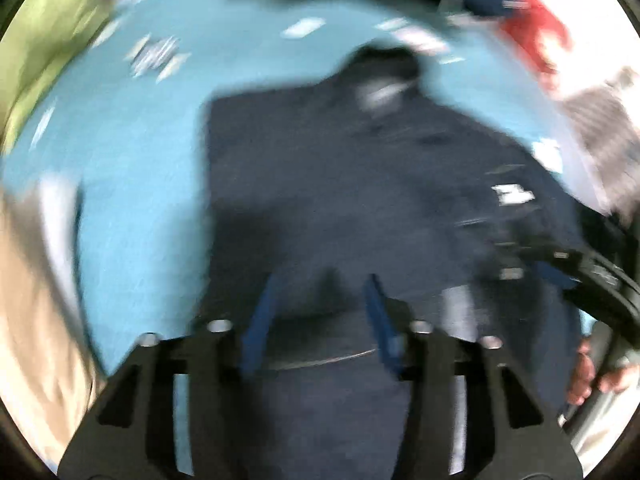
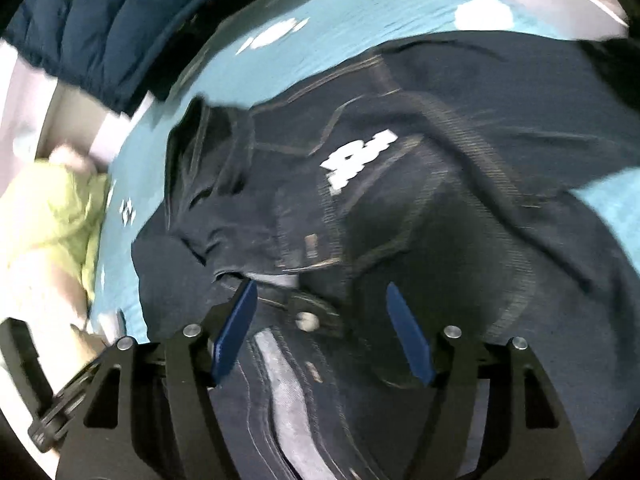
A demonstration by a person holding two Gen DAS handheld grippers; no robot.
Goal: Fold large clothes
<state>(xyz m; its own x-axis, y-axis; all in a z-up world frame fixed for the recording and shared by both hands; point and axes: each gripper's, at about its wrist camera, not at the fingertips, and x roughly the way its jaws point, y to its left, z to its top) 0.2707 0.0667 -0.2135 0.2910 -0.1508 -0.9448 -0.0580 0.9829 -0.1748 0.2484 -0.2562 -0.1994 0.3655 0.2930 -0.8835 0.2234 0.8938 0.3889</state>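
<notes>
Dark navy jeans (image 1: 340,200) lie on a light blue bedsheet (image 1: 140,180). In the right wrist view the jeans (image 2: 460,220) show their waistband, a metal button (image 2: 307,319) and a white patch (image 2: 360,160). My left gripper (image 1: 322,284) is open, its blue fingers apart just above the denim. My right gripper (image 2: 322,292) is open, its blue fingers spread over the waistband by the button. Neither holds cloth. Both views are blurred by motion. The right gripper's body shows at the right edge of the left wrist view (image 1: 592,276).
A navy puffer jacket (image 2: 100,28) lies at the sheet's far edge. A yellow-green cloth (image 2: 60,208) lies to the left of the sheet. A red item (image 1: 536,36) sits at the upper right of the left wrist view.
</notes>
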